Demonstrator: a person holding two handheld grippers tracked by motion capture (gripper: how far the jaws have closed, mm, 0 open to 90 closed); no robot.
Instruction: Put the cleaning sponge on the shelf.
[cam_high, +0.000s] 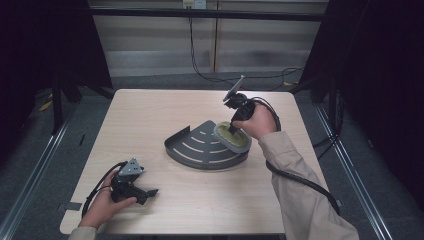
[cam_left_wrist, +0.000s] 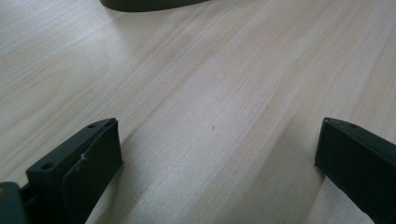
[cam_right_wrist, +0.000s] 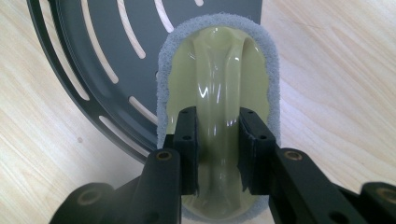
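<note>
A dark grey quarter-round tray (cam_high: 200, 145) with curved slots lies at the table's middle. An oval scrubber (cam_high: 232, 136) with a pale yellow-green handle and a grey pad rim rests on the tray's right edge. My right gripper (cam_high: 233, 127) points down on it, jaws shut on the raised handle ridge (cam_right_wrist: 218, 116); the grey pad (cam_right_wrist: 271, 70) rings it and the slotted tray (cam_right_wrist: 107, 56) lies behind. My left gripper (cam_high: 150, 192) rests low at the table's front left, jaws wide open over bare wood (cam_left_wrist: 219, 140) with nothing between them.
The light wooden table (cam_high: 150, 115) has free room around the tray. Black cables trail from both grippers; the right one loops along the sleeve. Metal rails and dark frames flank the table. The tray's rim (cam_left_wrist: 149, 3) shows far ahead of the left gripper.
</note>
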